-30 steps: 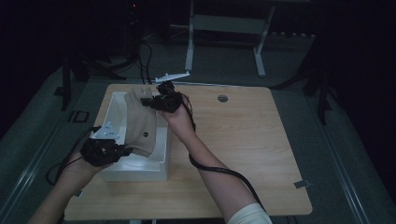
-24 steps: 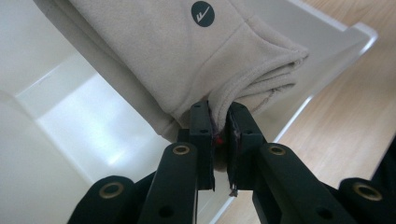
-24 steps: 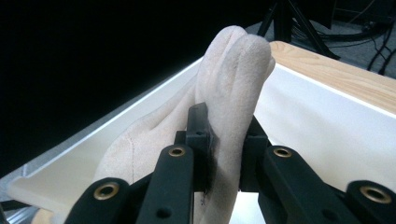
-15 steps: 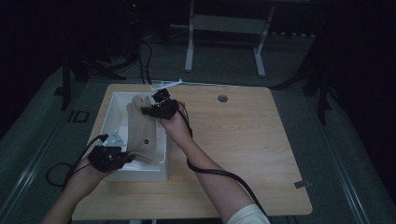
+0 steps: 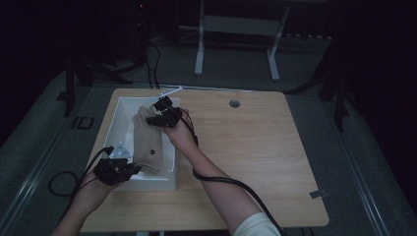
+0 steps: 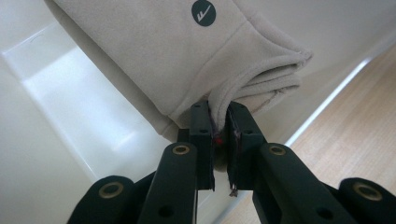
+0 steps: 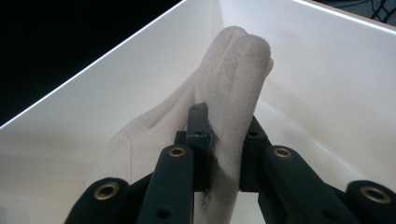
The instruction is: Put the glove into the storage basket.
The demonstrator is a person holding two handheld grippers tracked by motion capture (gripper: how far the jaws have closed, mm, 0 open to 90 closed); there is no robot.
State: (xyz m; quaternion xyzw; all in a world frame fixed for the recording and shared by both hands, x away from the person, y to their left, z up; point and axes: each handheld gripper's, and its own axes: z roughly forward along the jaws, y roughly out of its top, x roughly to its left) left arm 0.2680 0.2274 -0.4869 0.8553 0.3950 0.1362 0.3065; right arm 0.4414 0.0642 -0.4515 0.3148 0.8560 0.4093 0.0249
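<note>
While beige garment [image 5: 147,142] is stretched lengthwise over white bin [image 5: 116,118], near hem is clamped by left gripper [image 5: 129,168], far fold by right gripper [image 5: 156,118].

**White bin walls crowd both grippers; open tabletop to the right**

A white bin [image 5: 169,184] sits at the left of a wooden table [image 5: 255,162]. A beige glove [image 5: 147,142] stretches along its inside, taking up most of the room between the walls. The left gripper [image 5: 129,169] is at the near wall, the right gripper [image 5: 156,115] at the far end. To the right of the bin the tabletop lies bare, apart from a small round grommet [image 5: 234,103] near the far edge.
</note>
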